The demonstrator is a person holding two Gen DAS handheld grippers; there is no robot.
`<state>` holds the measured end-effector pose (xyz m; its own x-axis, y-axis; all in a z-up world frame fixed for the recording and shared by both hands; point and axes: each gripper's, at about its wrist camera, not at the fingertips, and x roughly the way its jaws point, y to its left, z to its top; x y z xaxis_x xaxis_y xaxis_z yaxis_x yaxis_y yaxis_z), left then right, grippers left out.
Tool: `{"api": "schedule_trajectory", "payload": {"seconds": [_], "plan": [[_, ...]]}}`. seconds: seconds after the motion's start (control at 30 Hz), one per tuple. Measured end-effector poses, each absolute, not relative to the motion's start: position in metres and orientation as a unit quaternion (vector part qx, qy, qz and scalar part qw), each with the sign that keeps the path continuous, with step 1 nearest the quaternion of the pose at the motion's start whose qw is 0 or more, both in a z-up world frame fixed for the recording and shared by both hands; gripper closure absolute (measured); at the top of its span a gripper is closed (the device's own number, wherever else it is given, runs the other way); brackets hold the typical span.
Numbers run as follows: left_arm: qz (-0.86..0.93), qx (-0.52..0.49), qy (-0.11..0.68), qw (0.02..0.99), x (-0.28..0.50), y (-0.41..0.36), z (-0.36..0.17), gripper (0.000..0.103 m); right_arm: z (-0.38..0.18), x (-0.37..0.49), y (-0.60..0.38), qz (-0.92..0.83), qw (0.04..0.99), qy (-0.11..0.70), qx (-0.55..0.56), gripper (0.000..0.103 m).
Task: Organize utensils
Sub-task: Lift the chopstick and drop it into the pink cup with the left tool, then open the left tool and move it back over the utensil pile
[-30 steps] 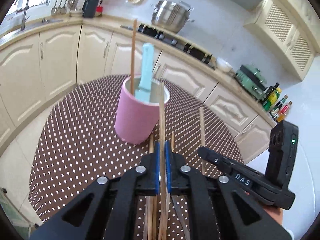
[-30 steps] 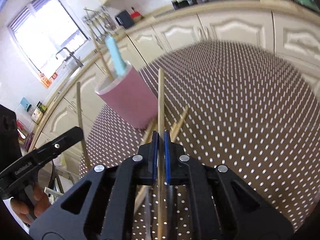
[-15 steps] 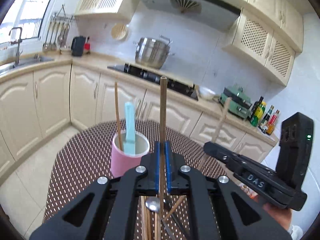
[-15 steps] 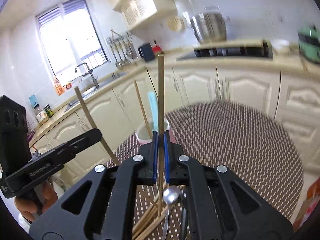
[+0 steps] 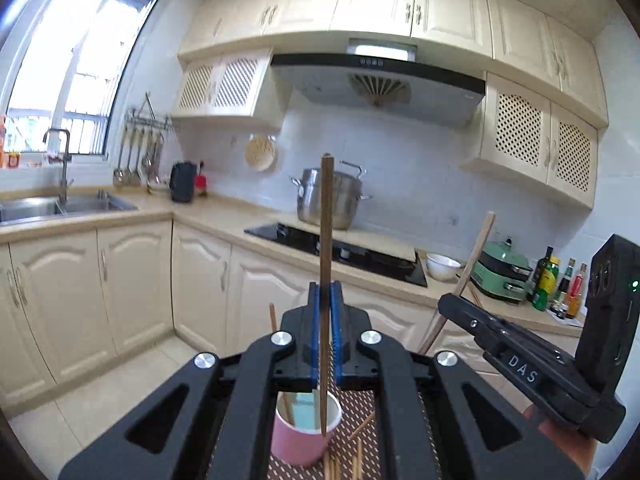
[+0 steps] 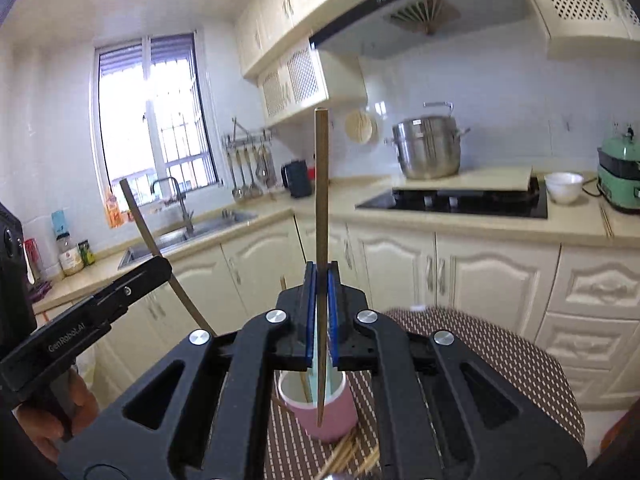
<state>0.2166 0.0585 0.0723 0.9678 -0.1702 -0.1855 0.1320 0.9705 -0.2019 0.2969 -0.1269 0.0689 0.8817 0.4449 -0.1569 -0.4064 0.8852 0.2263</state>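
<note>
Left wrist view: left gripper (image 5: 325, 320) clamped on upright chopstick (image 5: 326, 264); pink cup (image 5: 306, 430) below on dotted table (image 5: 362, 408), loose chopsticks (image 5: 344, 462) nearer. Right gripper (image 5: 448, 304) at right, holding slanted stick.

Right wrist view: right gripper (image 6: 321, 304) clamped on second chopstick (image 6: 321, 200), w/ cup (image 6: 320, 404) under the tip.

White "DAS" lettering stood on the right hand-held gripper (image 5: 452, 306) body, grey "GenRoboAI" stood along the left hand-held gripper (image 6: 162, 266) arm, nothing else was legible
</note>
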Motion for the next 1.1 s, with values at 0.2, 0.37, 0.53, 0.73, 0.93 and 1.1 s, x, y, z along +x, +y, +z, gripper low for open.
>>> {"api": "schedule_trajectory", "payload": {"seconds": [0.2, 0.37, 0.53, 0.73, 0.93, 1.1], "plan": [[-0.055, -0.084, 0.094, 0.991, 0.237, 0.06, 0.06, 0.098, 0.062, 0.306, -0.109, 0.216, 0.97, 0.075, 0.083, 0.097], [-0.051, -0.069, 0.131, 0.988, 0.259, 0.054, 0.036, 0.098, 0.043, 0.318, -0.1, 0.212, 0.97, 0.092, 0.072, 0.097], [-0.053, -0.078, 0.159, 0.983, 0.269, 0.057, 0.018, 0.095, 0.03, 0.323, -0.097, 0.207, 0.97, 0.109, 0.063, 0.097], [-0.038, -0.064, 0.155, 0.985, 0.264, 0.058, 0.011, 0.058, 0.02, 0.327, -0.099, 0.201, 0.969, 0.129, 0.067, 0.097], [-0.027, -0.061, 0.163, 0.984, 0.262, 0.061, 0.008, 0.049, 0.016, 0.328, -0.1, 0.198, 0.968, 0.141, 0.07, 0.097], [-0.023, -0.062, 0.166, 0.984, 0.259, 0.064, 0.006, 0.048, 0.013, 0.328, -0.101, 0.194, 0.966, 0.15, 0.076, 0.096]]}}
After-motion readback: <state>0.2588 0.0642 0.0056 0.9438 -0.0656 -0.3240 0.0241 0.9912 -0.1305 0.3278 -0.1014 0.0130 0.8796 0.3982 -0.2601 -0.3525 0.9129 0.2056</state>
